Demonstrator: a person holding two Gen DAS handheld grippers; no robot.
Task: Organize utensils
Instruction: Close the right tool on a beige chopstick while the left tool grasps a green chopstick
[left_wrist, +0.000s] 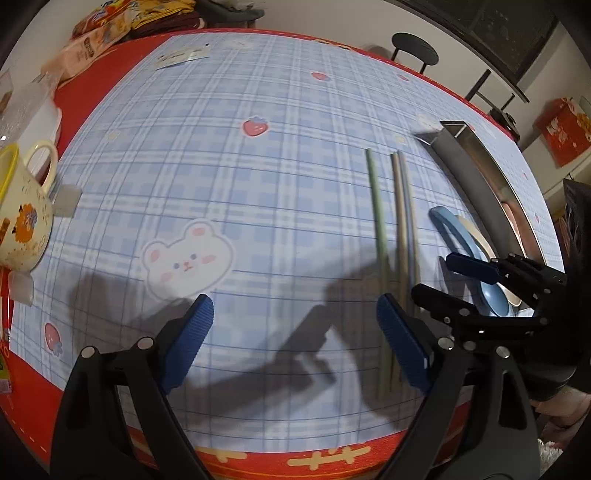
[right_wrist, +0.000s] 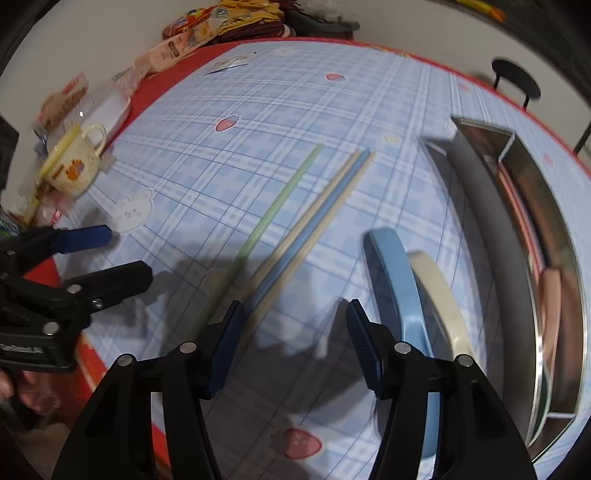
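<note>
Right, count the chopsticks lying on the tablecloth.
4. The green chopstick lies alone on the left; the beige chopstick, the blue chopstick and the cream chopstick lie bunched beside it. Their near ends blur behind the gripper fingers, so another may hide there.

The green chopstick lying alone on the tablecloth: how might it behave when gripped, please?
The green chopstick looks thin and stiff, so probably light. Lying flat on the tablecloth, it may slip or roll from the pads.

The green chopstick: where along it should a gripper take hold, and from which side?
Grip the green chopstick mid-shaft from above, jaws across its width. It lies flat on the tablecloth, apart from the beige-and-blue bundle, so there is finger room on both sides.
</note>
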